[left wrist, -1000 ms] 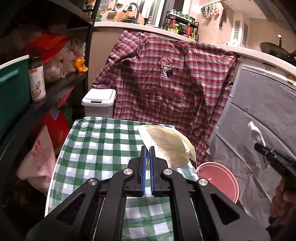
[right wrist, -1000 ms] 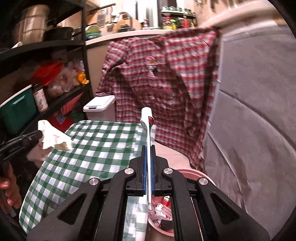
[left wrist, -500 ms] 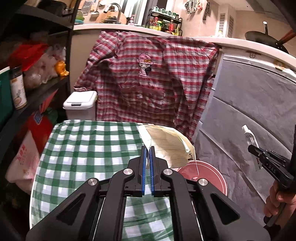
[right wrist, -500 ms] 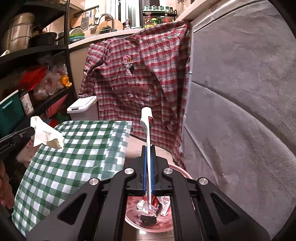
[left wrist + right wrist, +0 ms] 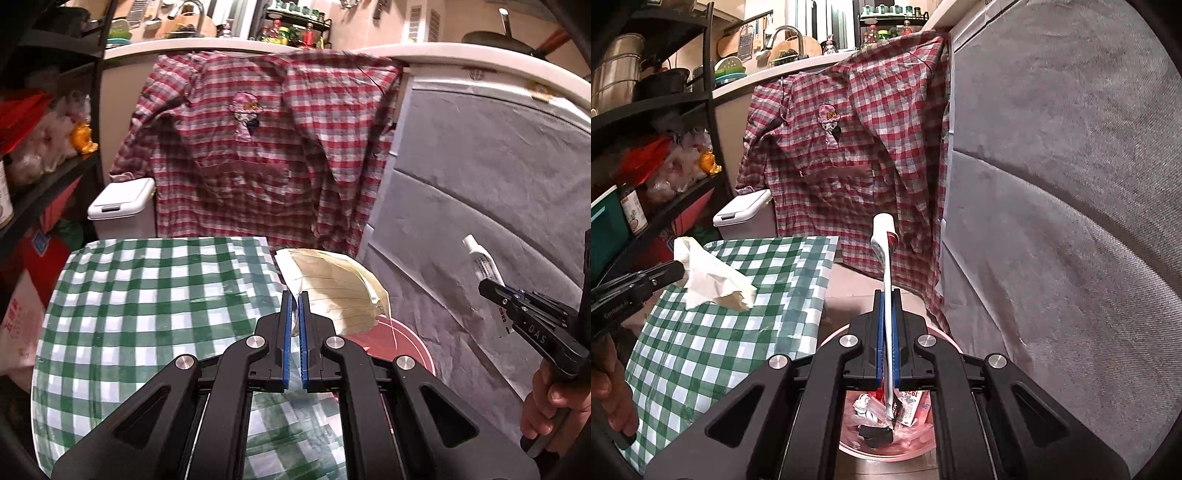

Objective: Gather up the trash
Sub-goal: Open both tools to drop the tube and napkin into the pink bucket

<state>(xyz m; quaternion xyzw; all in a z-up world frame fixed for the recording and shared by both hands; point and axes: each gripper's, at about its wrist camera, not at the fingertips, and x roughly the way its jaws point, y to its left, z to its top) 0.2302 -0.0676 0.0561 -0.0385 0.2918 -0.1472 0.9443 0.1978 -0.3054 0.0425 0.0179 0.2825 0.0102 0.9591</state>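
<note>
My left gripper (image 5: 293, 295) is shut on a crumpled sheet of lined paper (image 5: 332, 291), held over the right edge of the green checked table (image 5: 147, 295), above the pink bin (image 5: 402, 343). It also shows in the right wrist view (image 5: 677, 271) with the paper (image 5: 713, 277). My right gripper (image 5: 886, 295) is shut on a flattened white tube (image 5: 884, 240), cap end forward, directly above the pink bin (image 5: 886, 448), which holds several pieces of trash. The tube also shows in the left wrist view (image 5: 482, 260).
A white lidded bin (image 5: 120, 201) stands behind the table. A red checked shirt (image 5: 258, 147) hangs from the counter. Grey cloth (image 5: 480, 177) covers the cabinet at right. Dark shelves (image 5: 44, 177) with bags and jars stand at left.
Both grippers have moved right with their loads. The right gripper now hangs over the pink bin; the left one has come closer to the table's right edge.
</note>
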